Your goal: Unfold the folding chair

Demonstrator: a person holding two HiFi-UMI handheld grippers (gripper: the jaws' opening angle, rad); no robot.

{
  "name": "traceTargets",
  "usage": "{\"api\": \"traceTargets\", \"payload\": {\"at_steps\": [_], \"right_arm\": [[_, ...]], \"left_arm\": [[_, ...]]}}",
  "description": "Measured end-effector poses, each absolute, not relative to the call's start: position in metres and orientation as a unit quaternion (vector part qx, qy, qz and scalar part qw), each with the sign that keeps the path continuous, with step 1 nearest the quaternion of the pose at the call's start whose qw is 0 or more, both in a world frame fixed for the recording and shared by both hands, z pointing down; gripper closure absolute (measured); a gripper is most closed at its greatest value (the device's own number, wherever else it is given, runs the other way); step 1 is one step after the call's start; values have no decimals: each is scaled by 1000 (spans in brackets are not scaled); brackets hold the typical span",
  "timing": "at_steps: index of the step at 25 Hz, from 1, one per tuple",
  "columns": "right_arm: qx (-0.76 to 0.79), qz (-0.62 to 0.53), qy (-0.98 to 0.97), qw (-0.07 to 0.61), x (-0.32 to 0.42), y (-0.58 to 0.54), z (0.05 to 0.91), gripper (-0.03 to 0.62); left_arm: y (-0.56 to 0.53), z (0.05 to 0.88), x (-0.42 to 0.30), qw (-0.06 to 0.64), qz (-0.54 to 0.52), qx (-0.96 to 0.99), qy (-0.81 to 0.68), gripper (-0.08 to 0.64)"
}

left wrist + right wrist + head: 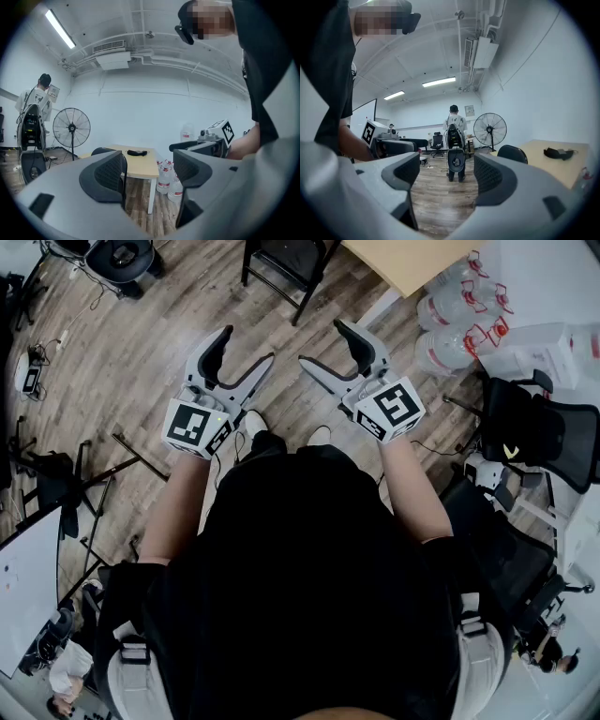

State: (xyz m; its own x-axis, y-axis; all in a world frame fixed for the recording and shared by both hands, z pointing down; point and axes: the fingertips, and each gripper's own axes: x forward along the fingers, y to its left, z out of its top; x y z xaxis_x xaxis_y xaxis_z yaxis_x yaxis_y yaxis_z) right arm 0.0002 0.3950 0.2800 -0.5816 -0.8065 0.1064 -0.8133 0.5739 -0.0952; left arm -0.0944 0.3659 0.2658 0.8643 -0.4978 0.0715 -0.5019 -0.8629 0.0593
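A black chair [284, 262] stands on the wood floor at the top of the head view, beside a tan table [412, 263]. Only its rounded back shows in the left gripper view [101, 151] and in the right gripper view [512, 152]. My left gripper [248, 345] and right gripper [321, 341] are held side by side in front of my body, well short of the chair. Both stand open with nothing between the jaws, as the left gripper [149, 171] and the right gripper [445, 178] also show in their own views.
Several water bottles [459, 320] stand right of the table. A black office chair [544, 432] sits at the right, a tripod [122, 460] on the floor at the left. A standing fan [490, 131] and a person [454, 140] are farther off.
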Motion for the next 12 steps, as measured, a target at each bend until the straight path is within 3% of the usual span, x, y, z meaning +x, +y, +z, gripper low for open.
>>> {"api": "traceTargets", "payload": {"at_steps": [12], "right_arm": [[428, 79, -900, -12, 50, 440, 270, 244]], "left_arm": [[418, 265, -46, 54, 14, 959, -277, 232]]}}
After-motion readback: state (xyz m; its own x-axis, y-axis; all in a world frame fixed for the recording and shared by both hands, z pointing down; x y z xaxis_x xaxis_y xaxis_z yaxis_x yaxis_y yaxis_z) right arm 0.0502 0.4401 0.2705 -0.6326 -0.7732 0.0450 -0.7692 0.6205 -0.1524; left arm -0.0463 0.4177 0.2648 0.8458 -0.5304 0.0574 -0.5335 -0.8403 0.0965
